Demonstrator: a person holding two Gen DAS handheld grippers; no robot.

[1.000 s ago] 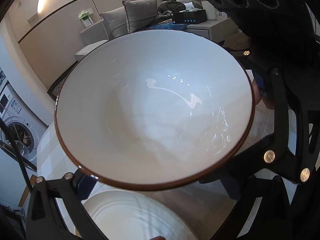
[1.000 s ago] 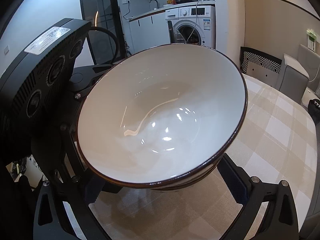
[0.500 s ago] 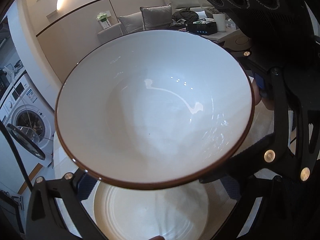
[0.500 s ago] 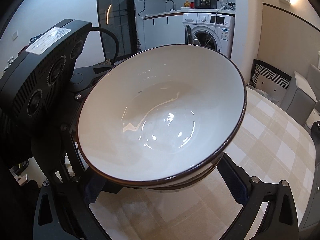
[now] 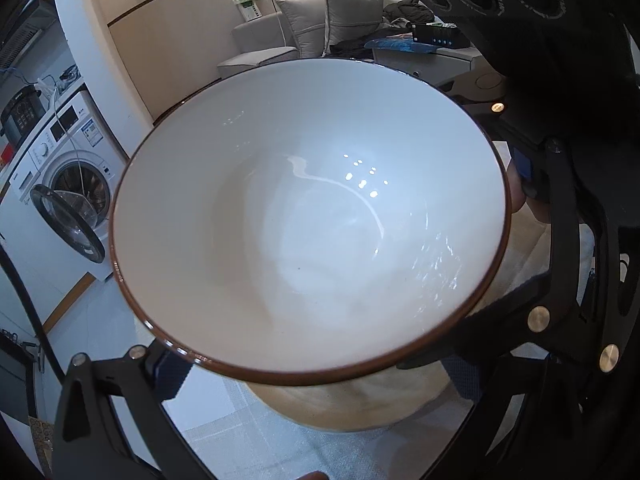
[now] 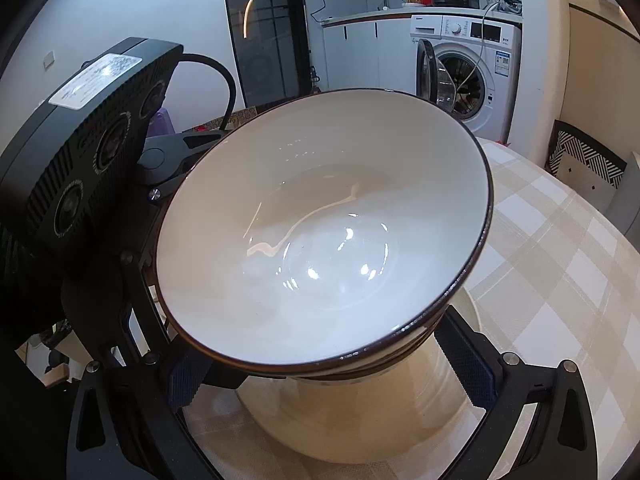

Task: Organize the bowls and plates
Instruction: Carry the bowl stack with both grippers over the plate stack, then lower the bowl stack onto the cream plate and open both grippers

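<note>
A stack of white bowls with dark brown rims (image 5: 312, 220) fills the left wrist view and the right wrist view (image 6: 320, 240). My left gripper (image 5: 316, 368) and my right gripper (image 6: 332, 376) both grip the stack from opposite sides and hold it in the air. Right below it lies a cream plate (image 6: 360, 420) on the checked tablecloth; the plate also shows in the left wrist view (image 5: 352, 404). Each gripper's camera housing shows in the other's view.
The round table with a beige checked cloth (image 6: 560, 280) extends to the right. A washing machine with its door open (image 6: 460, 72) stands beyond the table. A grey sofa with cushions (image 5: 320, 28) is farther off. The floor (image 5: 100, 340) lies past the table edge.
Both grippers have carried the bowl stack sideways over the table. The cream plate has come directly under the stack, and the washing machine has come more into view.
</note>
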